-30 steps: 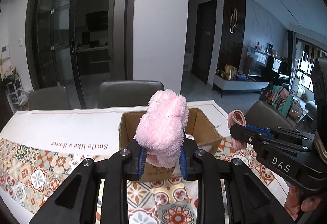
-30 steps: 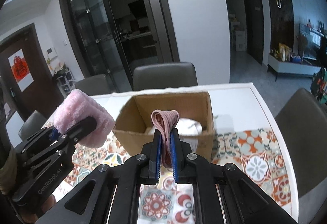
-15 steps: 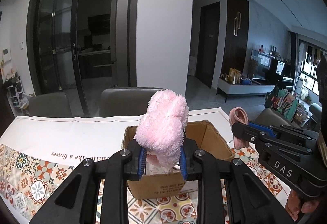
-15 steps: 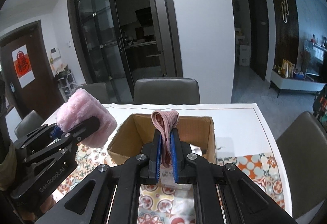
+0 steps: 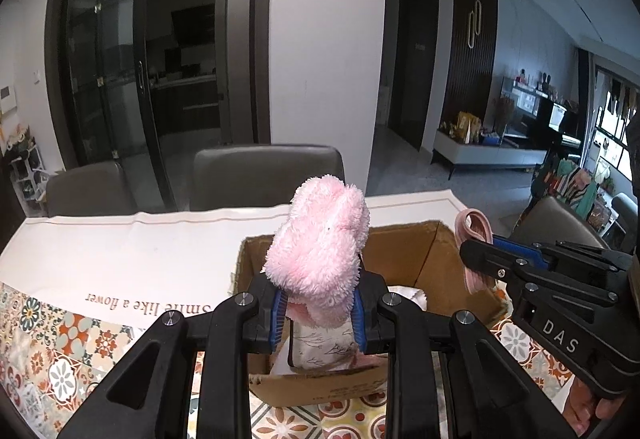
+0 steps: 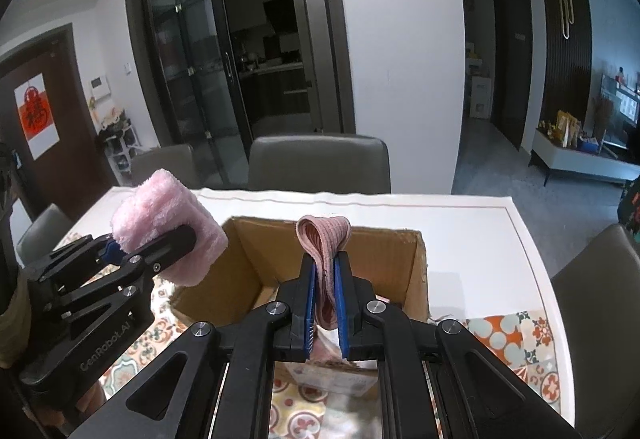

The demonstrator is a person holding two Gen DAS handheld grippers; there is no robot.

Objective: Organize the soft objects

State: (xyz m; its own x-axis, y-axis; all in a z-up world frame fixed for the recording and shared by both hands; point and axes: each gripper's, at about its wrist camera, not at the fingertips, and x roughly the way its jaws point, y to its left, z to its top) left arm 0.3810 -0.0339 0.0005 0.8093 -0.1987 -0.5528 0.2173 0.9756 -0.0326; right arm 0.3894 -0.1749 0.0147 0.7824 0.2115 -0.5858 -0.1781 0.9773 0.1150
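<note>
My left gripper [image 5: 319,313] is shut on a fluffy pink cloth [image 5: 320,255] and holds it over the near left part of an open cardboard box [image 5: 404,251]. It also shows in the right wrist view [image 6: 150,249] with the fluffy cloth [image 6: 160,211]. My right gripper [image 6: 324,303] is shut on a folded ribbed pink band [image 6: 325,239], above the box [image 6: 248,267]. The band shows in the left wrist view [image 5: 474,235] at the box's right wall. White cloth [image 5: 404,293] lies inside the box.
The box stands on a table with a patterned tile cloth [image 5: 60,351] and a white runner [image 5: 120,251]. Grey chairs [image 6: 320,163] stand at the far side and one [image 6: 600,279] at the right. Glass doors are behind.
Both grippers have moved forward and closer to the box, which now sits directly under the held cloths. Both stay shut on their cloths.
</note>
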